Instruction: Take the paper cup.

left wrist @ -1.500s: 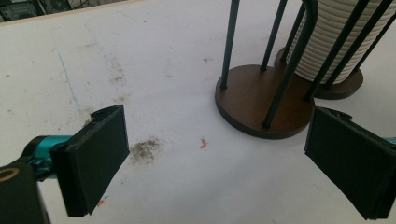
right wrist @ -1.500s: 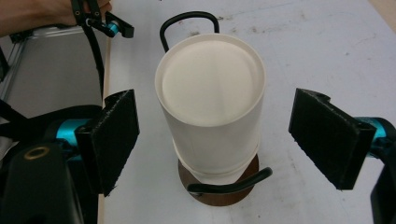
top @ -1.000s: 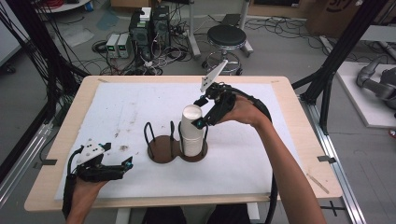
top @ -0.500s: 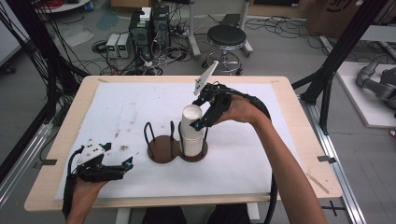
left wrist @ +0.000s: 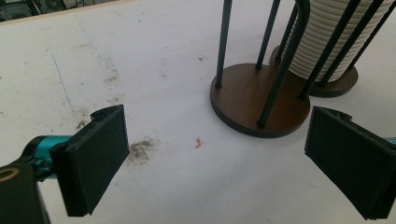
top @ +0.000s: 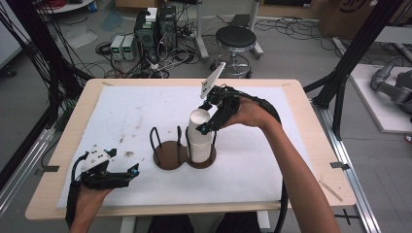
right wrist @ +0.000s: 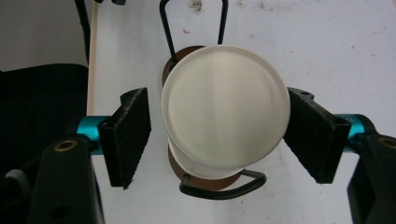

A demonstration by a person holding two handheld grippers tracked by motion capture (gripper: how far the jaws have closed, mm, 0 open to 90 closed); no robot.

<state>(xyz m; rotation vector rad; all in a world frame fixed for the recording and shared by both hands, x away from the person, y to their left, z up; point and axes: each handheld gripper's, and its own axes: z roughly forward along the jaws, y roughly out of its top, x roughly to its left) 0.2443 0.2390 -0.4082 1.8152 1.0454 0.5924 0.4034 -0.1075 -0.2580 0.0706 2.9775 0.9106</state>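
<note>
- High view, item one: stack of paper cups, white, nested upside down, standing upright in the right-hand bay of a two-bay wire holder near the middle of the surface; the left-hand bay holds nothing.
- Right gripper view: top cup seen from above, its flat round bottom facing the camera, sitting slightly askew on the stack below.
- Handling, by judgement: very light, thin-walled, easily crushed; ribbed sides should give some grip; nested cups may cling and come up together.
- Where to hold: across the top cup's side wall just under its closed end, with gentle pressure.
- Right gripper: poised over the stack, jaws have just been closing, with the top cup between them; the right pad looks to be at the wall, the left stands apart, so no firm grip yet.
- Left gripper: low over the surface, well apart from the holder, jaws wide, holding nothing.
</note>
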